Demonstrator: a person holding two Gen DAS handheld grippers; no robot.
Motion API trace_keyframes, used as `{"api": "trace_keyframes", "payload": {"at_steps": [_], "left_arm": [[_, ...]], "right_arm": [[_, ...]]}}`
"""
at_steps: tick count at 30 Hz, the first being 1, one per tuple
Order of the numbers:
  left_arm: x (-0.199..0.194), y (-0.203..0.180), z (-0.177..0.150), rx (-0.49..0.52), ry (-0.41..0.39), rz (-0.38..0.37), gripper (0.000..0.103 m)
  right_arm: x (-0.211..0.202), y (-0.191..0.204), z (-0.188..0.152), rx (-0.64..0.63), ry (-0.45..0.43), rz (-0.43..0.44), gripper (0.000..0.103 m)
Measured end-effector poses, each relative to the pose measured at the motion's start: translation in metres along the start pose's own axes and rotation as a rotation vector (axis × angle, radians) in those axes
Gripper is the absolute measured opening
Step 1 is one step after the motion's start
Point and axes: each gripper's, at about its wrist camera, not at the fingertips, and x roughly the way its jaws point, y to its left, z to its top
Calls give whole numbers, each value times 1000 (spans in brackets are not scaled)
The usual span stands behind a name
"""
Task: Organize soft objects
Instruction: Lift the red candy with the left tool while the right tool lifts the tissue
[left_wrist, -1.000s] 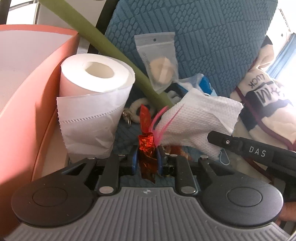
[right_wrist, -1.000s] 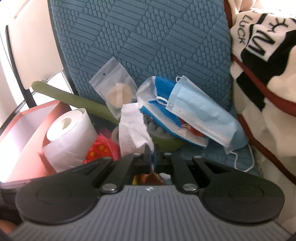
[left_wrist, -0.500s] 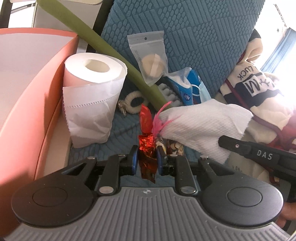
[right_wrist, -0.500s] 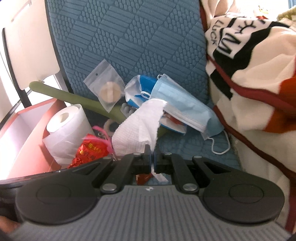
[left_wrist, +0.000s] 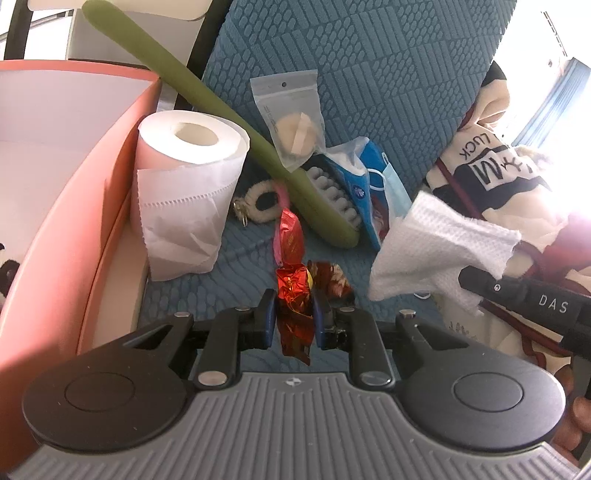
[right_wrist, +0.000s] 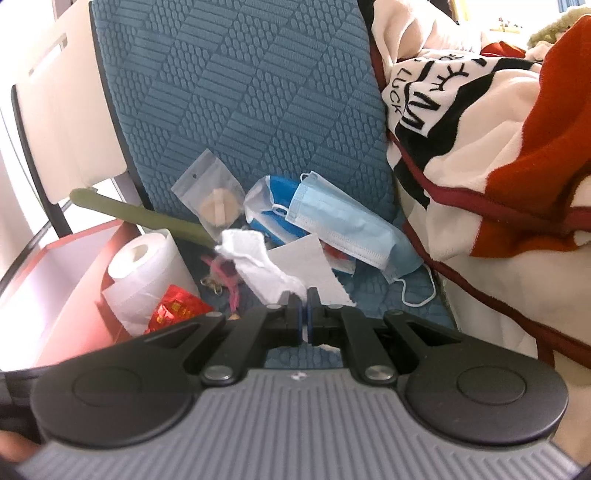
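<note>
Fingers (left_wrist: 269, 315) of left gripper (left_wrist: 294, 314) clamped on a red foil wrapper (left_wrist: 293, 291), long axis running up and away from the camera, pink ribbon (left_wrist: 277, 236) trailing off its far end toward the fuzzy ring (left_wrist: 263, 201). Lower end of wrapper cut off behind the gripper body.

Right gripper (right_wrist: 303, 314) fully shut on a white tissue (right_wrist: 266, 269), pinched at one corner, rest flopping up and left over the seat (right_wrist: 369, 295). Same tissue (left_wrist: 436, 247) in left view, hanging off the right gripper's black tip at the right edge.

Toilet roll (left_wrist: 188, 184) standing upright just beside the pink box (left_wrist: 74, 229). Green brush (left_wrist: 221, 110) lying diagonally, handle up-left, bristle head down-right, partly under a clear pouch (left_wrist: 291, 122). Blue mask (right_wrist: 340, 229) draped over a blue pack (right_wrist: 273, 218), both leaning at the seat back. Blanket (right_wrist: 480, 147) piled on the right, washed out by glare in left view.

Compared with a second ago: tissue lifted clear of the wrapper and off to the right, and more of the brush head and mask uncovered. Grip on both unchanged.
</note>
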Motion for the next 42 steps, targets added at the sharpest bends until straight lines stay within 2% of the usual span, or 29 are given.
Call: {"api": "trace_keyframes", "payload": {"at_steps": [9,15,19,24,42], "left_arm": [[-12,-10,-6,72,1,30,24],[-27,-9,-12,65,9,9,24],[-34,-3,-15,15,39,-18,24],[-45,-6,-14,38,33,-17,24],[-94,-4,13,45,-1,-48,24]], "right_arm": [[-11,9,-19,-12,59,3,6],[-23,20,-33,-24,89,4,6],[-26,26,-37,-21,111,10,6],[-28,34,-39,-27,135,13,7],[-60,57,-24,15,112,33,6]]}}
